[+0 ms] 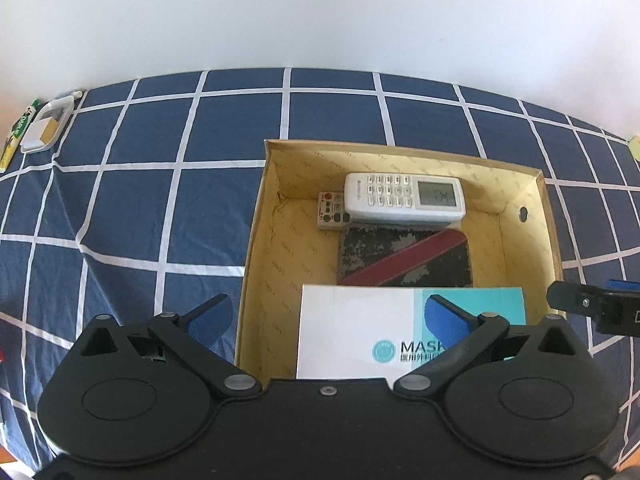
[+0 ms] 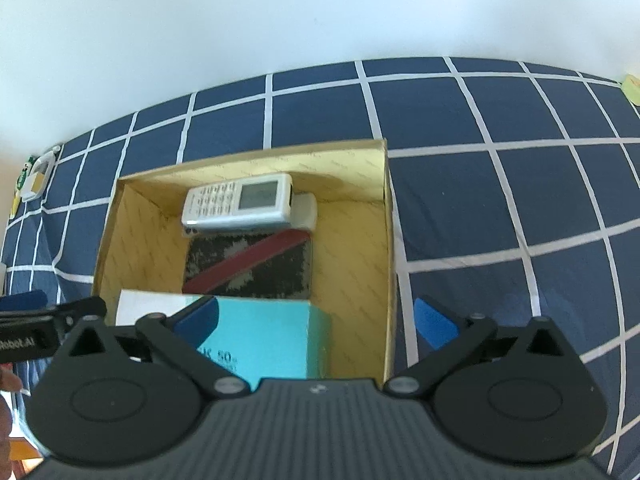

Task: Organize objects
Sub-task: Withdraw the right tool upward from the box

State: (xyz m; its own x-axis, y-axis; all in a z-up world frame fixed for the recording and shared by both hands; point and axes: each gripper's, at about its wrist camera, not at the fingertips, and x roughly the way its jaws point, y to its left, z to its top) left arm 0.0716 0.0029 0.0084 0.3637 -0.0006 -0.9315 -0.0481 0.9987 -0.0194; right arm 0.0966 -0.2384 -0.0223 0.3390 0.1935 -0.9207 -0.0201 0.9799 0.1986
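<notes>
Box (image 1: 516, 196) of tan cardboard sits open on a blue checked cloth (image 1: 132, 200), at centre right in the left wrist view and centre left in the right wrist view. Inside, a white remote (image 1: 404, 196) lies along the far wall, on top of a smaller remote (image 1: 330, 210) that pokes out beside it. Just below them lies a dark wallet (image 1: 404, 258) with a red diagonal band, and nearest the cameras a white and teal mask carton (image 1: 360, 332). The left tongs (image 1: 326, 320) are spread wide and grip nothing, one blue pad over the cloth, the other over the carton. The right tongs (image 2: 316, 322) are likewise spread wide and bare, straddling the box's right wall. At the upper left edge of the cloth lie a white clip (image 1: 44, 128) and a green packet (image 1: 18, 132).
</notes>
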